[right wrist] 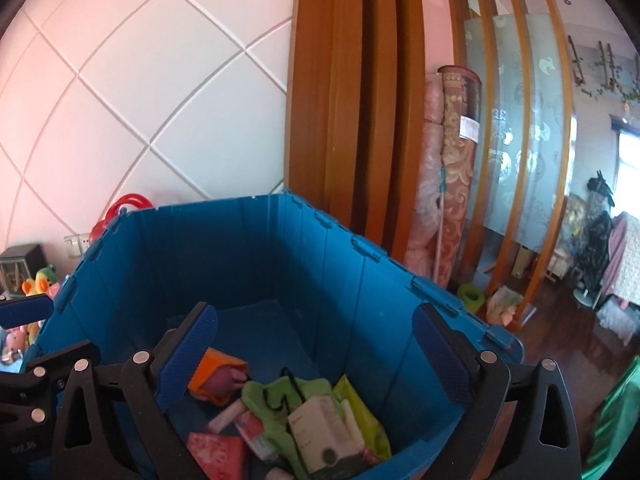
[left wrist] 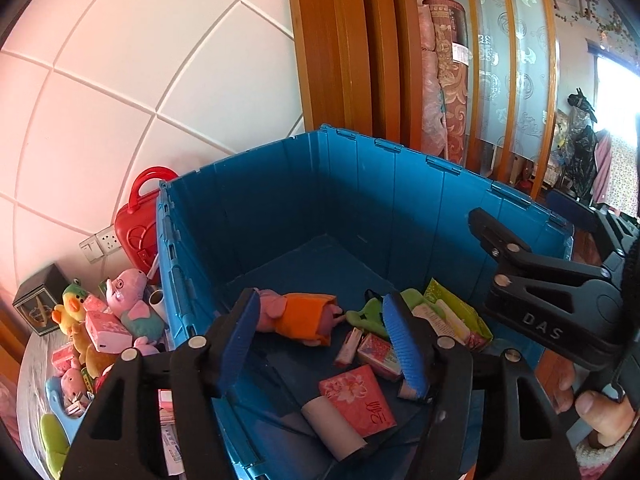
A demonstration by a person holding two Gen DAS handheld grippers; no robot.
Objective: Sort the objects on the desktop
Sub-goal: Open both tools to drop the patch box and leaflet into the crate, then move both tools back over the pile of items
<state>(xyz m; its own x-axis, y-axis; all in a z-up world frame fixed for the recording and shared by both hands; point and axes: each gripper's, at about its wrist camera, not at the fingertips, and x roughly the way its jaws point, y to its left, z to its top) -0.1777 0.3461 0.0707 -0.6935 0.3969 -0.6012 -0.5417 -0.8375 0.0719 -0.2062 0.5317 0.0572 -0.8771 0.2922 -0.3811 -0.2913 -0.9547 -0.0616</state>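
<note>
I hold both grippers over blue crate. Left gripper fingers half apart, empty. Right gripper fingers wide, empty. Sorted items in crate; toy pile waits on bench. Risk: crate rim catches fingers during reach to pile.

The crate stands before the tiled wall. Inside lie a plush pig, tissue packs and a cardboard tube. Left of the crate, more plush toys crowd the tabletop.
</note>
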